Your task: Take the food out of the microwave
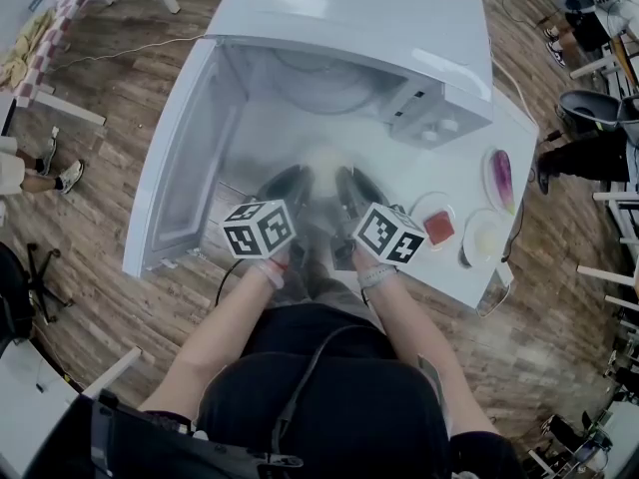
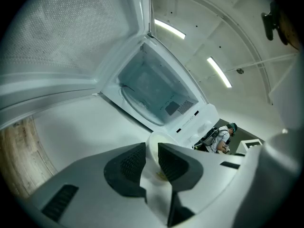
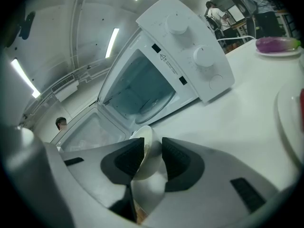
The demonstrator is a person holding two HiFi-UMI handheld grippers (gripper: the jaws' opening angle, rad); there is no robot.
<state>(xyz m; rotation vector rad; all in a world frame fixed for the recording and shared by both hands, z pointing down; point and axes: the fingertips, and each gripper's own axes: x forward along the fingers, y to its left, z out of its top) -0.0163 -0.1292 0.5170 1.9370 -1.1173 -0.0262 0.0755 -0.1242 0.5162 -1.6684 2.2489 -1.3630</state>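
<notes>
A white bowl (image 1: 320,168) hangs just in front of the open microwave (image 1: 329,78), over the white table, and looks blurred in the head view. My left gripper (image 1: 292,184) is shut on its left rim, and my right gripper (image 1: 348,186) is shut on its right rim. In the left gripper view the dark pads pinch the thin white bowl wall (image 2: 153,148). The right gripper view shows that gripper's pads clamped on the bowl edge (image 3: 145,148). What lies in the bowl is mostly hidden. The microwave cavity (image 2: 154,87) holds only its glass turntable.
The microwave door (image 1: 185,158) swings out to the left. Its control panel with two knobs (image 3: 190,46) is on the right. On the table's right side are a plate with a purple food (image 1: 502,178), a plate with a red piece (image 1: 439,227) and a pale plate (image 1: 484,237).
</notes>
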